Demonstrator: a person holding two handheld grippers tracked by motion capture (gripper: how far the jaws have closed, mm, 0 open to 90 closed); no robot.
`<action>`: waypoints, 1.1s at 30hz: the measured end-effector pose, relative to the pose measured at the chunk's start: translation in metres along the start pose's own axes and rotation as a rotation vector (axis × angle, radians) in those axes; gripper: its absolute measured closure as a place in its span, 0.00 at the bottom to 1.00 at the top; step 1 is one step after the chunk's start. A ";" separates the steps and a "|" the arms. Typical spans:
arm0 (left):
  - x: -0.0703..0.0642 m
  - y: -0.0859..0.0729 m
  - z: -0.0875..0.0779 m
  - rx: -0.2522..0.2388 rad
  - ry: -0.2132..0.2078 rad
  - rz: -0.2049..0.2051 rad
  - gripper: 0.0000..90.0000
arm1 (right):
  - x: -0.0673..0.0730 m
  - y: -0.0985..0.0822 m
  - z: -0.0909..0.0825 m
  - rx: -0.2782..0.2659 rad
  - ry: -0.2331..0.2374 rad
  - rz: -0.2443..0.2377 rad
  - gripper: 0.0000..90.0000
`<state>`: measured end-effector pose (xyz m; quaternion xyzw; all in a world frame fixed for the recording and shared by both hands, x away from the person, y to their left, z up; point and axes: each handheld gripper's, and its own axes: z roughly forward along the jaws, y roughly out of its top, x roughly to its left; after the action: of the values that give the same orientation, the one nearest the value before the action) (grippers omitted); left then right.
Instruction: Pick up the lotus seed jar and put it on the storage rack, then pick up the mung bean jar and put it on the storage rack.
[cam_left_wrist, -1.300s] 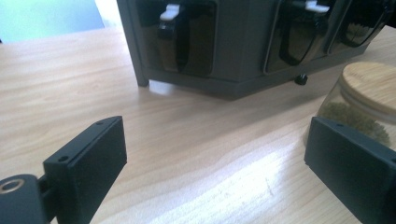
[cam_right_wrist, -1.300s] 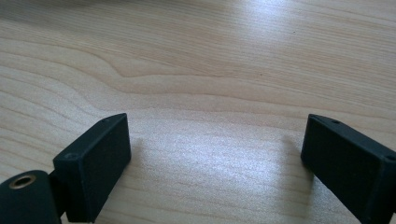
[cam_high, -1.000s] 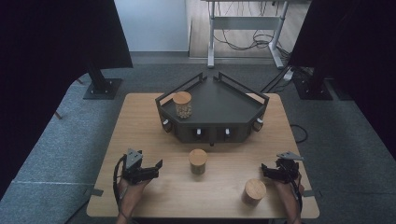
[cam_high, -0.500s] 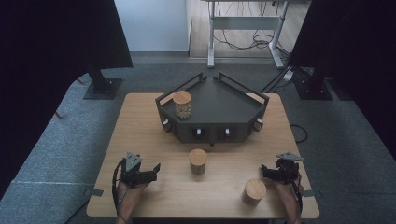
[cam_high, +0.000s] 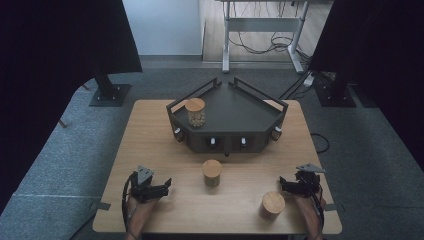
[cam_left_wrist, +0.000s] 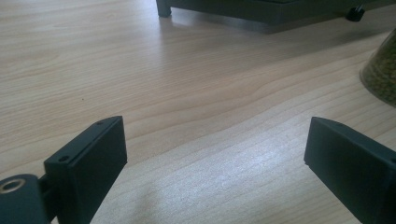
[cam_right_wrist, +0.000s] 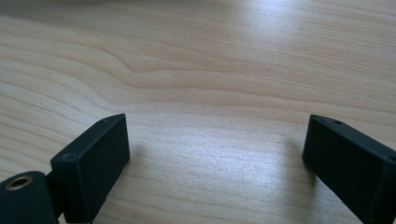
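Three jars with round wooden lids stand about. One jar (cam_high: 195, 112) sits on the left part of a black angular tray (cam_high: 240, 112) at the back of the wooden table (cam_high: 150, 140). A second jar (cam_high: 212, 172) stands mid-table, and its glass side (cam_left_wrist: 380, 74) edges into the left gripper view. The third jar (cam_high: 273, 204) is at the front right. My left gripper (cam_high: 166, 186) (cam_left_wrist: 215, 154) lies low at the front left, pointing right, open over bare wood. My right gripper (cam_high: 282, 184) (cam_right_wrist: 215, 149) rests at the front right, pointing left just behind the third jar, open and holding nothing.
The tray's front wall carries small knobs (cam_high: 212, 142), and its foot (cam_left_wrist: 163, 8) stands ahead of the left gripper. Bare wood stretches between the grippers and the middle jar. Dark curtains, stand bases (cam_high: 110, 94) and a desk frame surround the table on grey carpet.
The left gripper has slid slightly towards the near edge of the table. The right gripper and all three jars stay where they were.
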<state>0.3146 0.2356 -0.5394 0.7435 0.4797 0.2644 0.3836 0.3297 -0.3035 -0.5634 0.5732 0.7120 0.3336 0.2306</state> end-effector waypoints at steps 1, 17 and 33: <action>0.000 0.000 0.000 0.002 0.000 -0.001 0.06 | -0.001 0.000 -0.001 -0.015 0.011 0.018 0.07; 0.003 -0.005 0.006 0.072 0.024 0.003 0.06 | 0.006 0.009 -0.011 -0.035 -0.004 0.007 0.08; 0.000 -0.007 0.011 0.114 0.036 0.026 0.06 | 0.008 0.016 -0.021 -0.034 -0.056 0.010 0.00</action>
<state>0.3200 0.2338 -0.5512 0.7656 0.4910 0.2548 0.3286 0.3236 -0.2980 -0.5372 0.5819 0.6965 0.3307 0.2586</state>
